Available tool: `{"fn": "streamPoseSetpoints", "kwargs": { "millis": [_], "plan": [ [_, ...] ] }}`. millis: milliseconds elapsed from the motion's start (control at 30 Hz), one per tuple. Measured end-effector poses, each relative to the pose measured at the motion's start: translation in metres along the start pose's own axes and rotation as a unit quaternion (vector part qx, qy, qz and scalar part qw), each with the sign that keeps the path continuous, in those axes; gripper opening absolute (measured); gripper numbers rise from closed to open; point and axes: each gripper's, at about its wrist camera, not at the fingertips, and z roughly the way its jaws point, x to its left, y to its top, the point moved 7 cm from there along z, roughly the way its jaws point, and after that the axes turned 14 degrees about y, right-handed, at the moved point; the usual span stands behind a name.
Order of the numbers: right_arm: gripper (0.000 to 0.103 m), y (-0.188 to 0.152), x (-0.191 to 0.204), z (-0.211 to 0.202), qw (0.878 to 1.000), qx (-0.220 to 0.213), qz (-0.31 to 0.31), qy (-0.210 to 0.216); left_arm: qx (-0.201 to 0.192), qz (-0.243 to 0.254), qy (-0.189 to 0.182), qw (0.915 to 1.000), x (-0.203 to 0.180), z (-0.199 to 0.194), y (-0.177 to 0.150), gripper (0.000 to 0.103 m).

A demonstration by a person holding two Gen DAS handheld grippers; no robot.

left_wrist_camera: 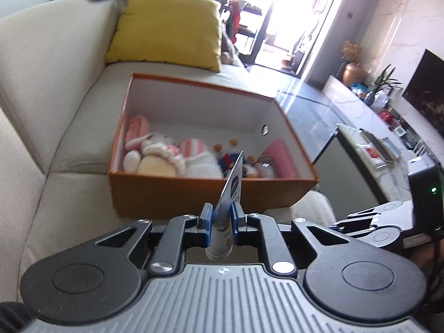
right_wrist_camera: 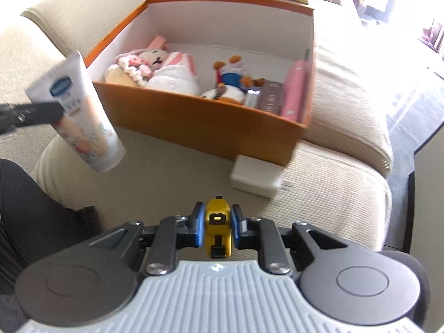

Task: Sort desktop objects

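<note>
An orange box [left_wrist_camera: 194, 194] with white inner walls stands on the cream sofa [left_wrist_camera: 55, 111]. In it lie a pink-and-white rabbit plush [right_wrist_camera: 161, 69], a small duck plush in blue [right_wrist_camera: 230, 80], a brown flat case [right_wrist_camera: 270, 97] and a pink flat item [right_wrist_camera: 295, 91]. My left gripper [left_wrist_camera: 220, 211] is shut on a white lotion tube [left_wrist_camera: 233, 183], held edge-on just in front of the box's near wall. In the right wrist view the tube [right_wrist_camera: 83, 111] hangs tilted, left of the box. My right gripper [right_wrist_camera: 217, 208] is shut on a small yellow-and-black object [right_wrist_camera: 217, 230] above the sofa seat.
A small white box [right_wrist_camera: 255, 177] lies on the seat against the orange box's near corner. A yellow cushion [left_wrist_camera: 169, 27] leans behind the box. A marble-topped table [left_wrist_camera: 369, 149] stands to the right. A person's dark-clothed leg [right_wrist_camera: 27, 208] is at the left.
</note>
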Motion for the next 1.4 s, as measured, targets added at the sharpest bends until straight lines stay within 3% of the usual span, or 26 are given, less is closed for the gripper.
{"fn": "streamPoseSetpoints", "kwargs": {
  "millis": [233, 467, 667, 833, 1167, 1400],
  "plan": [
    [0.021, 0.008, -0.039, -0.031, 0.998, -0.006, 0.004, -0.059, -0.022, 0.014, -0.034, 0.9991, -0.025, -0.007, 0.038, 0.015],
    [0.021, 0.047, -0.073, -0.054, 0.995, -0.041, 0.010, -0.093, -0.040, 0.023, -0.038, 0.9982, -0.039, 0.003, 0.075, 0.015],
    [0.021, 0.102, -0.067, -0.066, 0.993, -0.074, -0.023, -0.093, -0.046, 0.009, -0.017, 0.9987, -0.034, 0.024, 0.102, 0.015],
    [0.021, 0.144, -0.051, -0.061, 0.993, -0.084, -0.050, -0.068, -0.047, -0.007, -0.014, 0.9988, -0.026, 0.042, 0.119, 0.015],
    [0.020, 0.193, -0.035, 0.014, 0.995, -0.020, -0.087, -0.032, -0.027, -0.027, -0.008, 0.9992, -0.012, 0.082, 0.128, 0.015],
    [0.020, 0.202, -0.041, 0.067, 0.993, 0.042, -0.095, -0.051, -0.011, -0.035, -0.008, 0.9993, -0.003, 0.098, 0.125, 0.015]
  ]
}}
